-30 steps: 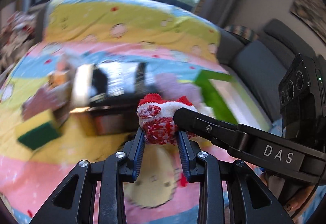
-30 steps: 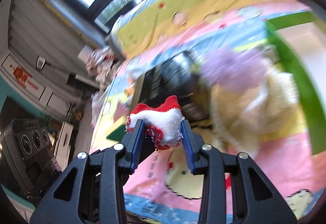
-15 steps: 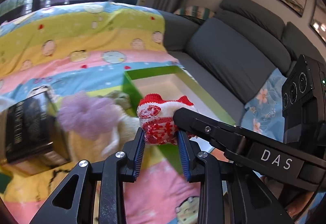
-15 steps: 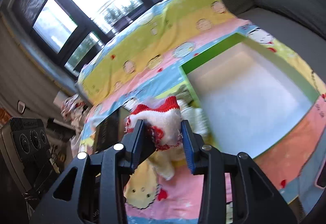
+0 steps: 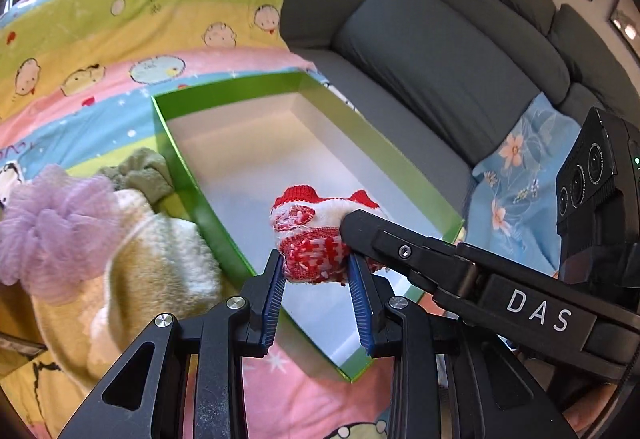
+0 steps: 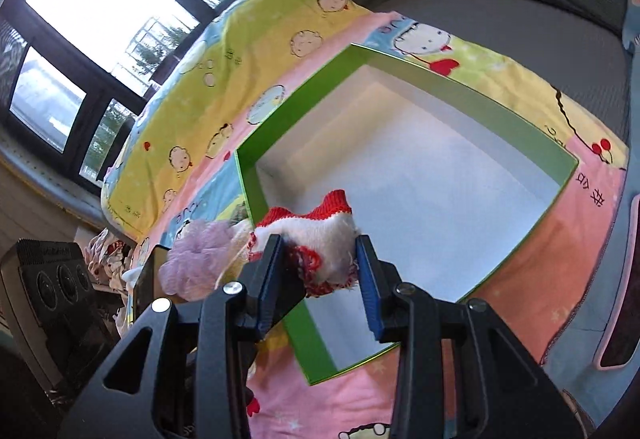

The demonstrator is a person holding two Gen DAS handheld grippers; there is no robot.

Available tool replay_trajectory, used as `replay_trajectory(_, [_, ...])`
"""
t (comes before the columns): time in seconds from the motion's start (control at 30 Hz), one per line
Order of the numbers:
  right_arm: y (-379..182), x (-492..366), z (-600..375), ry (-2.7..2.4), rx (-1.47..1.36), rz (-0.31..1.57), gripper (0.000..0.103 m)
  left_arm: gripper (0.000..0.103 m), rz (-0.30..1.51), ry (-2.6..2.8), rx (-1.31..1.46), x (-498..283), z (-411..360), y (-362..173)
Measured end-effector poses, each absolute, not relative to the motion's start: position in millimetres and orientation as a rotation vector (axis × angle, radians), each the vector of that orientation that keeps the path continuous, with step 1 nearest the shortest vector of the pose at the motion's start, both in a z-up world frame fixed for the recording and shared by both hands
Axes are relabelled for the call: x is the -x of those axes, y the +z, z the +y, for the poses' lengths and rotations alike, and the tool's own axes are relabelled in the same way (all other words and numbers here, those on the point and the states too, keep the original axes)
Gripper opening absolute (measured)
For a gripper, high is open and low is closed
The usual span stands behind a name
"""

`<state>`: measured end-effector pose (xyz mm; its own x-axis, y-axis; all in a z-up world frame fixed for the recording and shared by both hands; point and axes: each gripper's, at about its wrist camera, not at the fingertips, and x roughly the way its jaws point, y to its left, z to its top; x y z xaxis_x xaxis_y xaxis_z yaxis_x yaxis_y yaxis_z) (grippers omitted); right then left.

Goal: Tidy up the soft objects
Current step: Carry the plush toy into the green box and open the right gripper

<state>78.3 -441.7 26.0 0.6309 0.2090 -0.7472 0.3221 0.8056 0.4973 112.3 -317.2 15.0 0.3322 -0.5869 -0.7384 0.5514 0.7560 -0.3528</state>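
A red-and-white knitted sock [image 5: 310,239] is held between both grippers at once. My left gripper [image 5: 316,271] is shut on its lower patterned part, and my right gripper [image 6: 320,263] is shut on the same sock [image 6: 320,235]. The sock hangs over the near part of an open green box with a white inside [image 5: 256,143], also in the right wrist view [image 6: 440,175]. The right gripper's finger crosses the left wrist view from the right. A purple mesh puff [image 5: 56,227], a cream fleecy cloth [image 5: 152,267] and a green cloth [image 5: 140,171] lie left of the box.
The box lies on a pastel cartoon blanket [image 5: 120,31] spread over a surface. A grey sofa [image 5: 460,51] with a blue flowered cloth [image 5: 516,167] stands right of it. A dark box [image 6: 146,279] shows partly behind the puff. Windows are at the back.
Both grippers have carried the sock to the right, from over the dark box and sponge to above the green box. Their grip on the sock is unchanged.
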Motion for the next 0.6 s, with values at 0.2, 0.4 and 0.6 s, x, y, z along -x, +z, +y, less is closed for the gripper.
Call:
replay_trajectory(0.2, [14.2, -81.6, -449.9, -0.100, -0.657, 0.934, 0.037, 0.032, 1.005, -0.738, 0.023, -115.5, -331.4, 3.5])
replay_trajectory(0.4, [15.2, -79.9, -453.9, -0.130, -0.647, 0.943, 0.043, 0.032, 1.012, -0.730, -0.008, -113.6, -338.1, 4.0])
replay_trajectory(0.6, [31.5, -70.9, -442.0, -0.095, -0.599, 0.902, 0.082, 0.045, 0.989, -0.738, -0.013, -107.4, -321.7, 21.1])
